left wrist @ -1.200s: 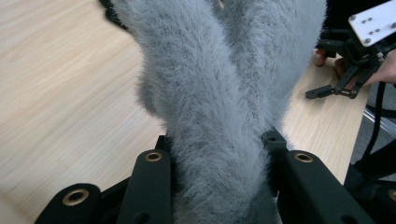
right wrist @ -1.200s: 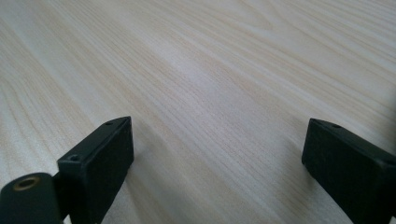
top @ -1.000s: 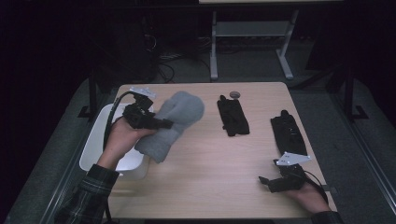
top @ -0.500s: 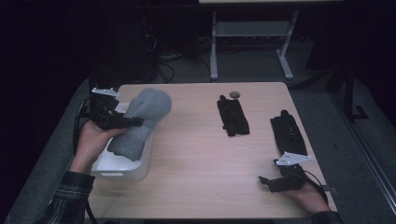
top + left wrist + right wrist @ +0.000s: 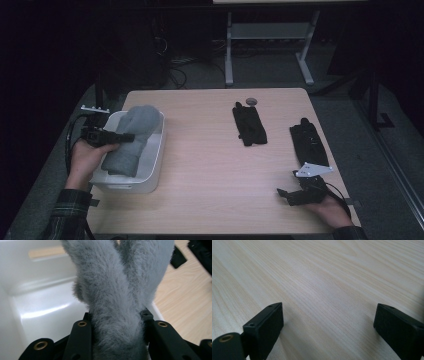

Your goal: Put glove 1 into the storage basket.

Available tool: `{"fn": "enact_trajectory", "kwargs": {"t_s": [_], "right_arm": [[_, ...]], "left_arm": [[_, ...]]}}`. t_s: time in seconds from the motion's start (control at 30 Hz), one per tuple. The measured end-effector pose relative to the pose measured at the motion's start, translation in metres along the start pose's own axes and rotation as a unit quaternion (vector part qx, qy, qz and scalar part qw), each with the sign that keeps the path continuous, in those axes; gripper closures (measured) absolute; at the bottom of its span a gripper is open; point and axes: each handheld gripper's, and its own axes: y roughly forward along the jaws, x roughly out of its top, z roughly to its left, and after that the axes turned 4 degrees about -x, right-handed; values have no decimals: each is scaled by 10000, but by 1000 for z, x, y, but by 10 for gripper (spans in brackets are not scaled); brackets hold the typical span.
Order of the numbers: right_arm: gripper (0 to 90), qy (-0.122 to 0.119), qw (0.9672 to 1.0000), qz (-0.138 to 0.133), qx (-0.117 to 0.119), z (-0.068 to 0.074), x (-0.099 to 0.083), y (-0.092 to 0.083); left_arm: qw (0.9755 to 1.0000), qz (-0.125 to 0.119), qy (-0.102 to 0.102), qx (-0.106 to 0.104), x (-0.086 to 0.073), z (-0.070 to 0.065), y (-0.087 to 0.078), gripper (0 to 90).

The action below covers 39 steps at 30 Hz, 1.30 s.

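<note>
A fluffy grey folded cloth (image 5: 131, 139) hangs over the white bin (image 5: 158, 155) at the table's left edge, its lower end inside the bin. My left gripper (image 5: 122, 136) is shut on the grey cloth (image 5: 117, 302), whose folds bulge up between the two black jaws, with the white bin's floor (image 5: 47, 312) below. My right gripper (image 5: 286, 195) rests on the table near the front right corner, open, with bare wood between its fingers (image 5: 265, 326).
Two black folded items lie on the wooden table (image 5: 215, 165): one (image 5: 249, 125) at the back middle, another (image 5: 309, 142) at the right. A small round disc (image 5: 251, 101) sits near the far edge. A metal frame stands on the floor beyond.
My left hand carried the grey cloth leftward and down, from over the table to over and into the white bin. The right gripper stayed still.
</note>
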Motion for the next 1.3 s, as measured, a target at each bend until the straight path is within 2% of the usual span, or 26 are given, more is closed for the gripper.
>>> {"fn": "enact_trajectory", "kwargs": {"t_s": [0.17,0.4,0.6,0.73,0.8,0.87,1.0,1.1,1.3], "right_arm": [[89,5,10000,1,0,0,0,0],[89,4,10000,0,-1,0,0,0],[89,6,10000,0,1,0,0,0],[89,6,10000,2,1,0,0,0],[89,7,10000,2,0,0,0,0],[89,6,10000,2,0,0,0,0],[89,7,10000,2,0,0,0,0],[89,8,10000,2,0,0,0,0],[89,7,10000,2,-1,0,0,0]], "left_arm": [[9994,217,-253,4,-5,15,22,646],[9971,539,-528,34,-9,29,46,632],[9951,794,-519,291,-14,36,58,534],[9953,755,-444,419,-13,35,59,422],[9961,658,-323,490,-13,34,57,355],[9968,514,-307,529,-13,33,53,317],[9978,309,-109,583,-9,28,40,278],[9984,198,-4,537,-6,22,33,273],[9986,-105,359,379,4,-4,21,268]]}}
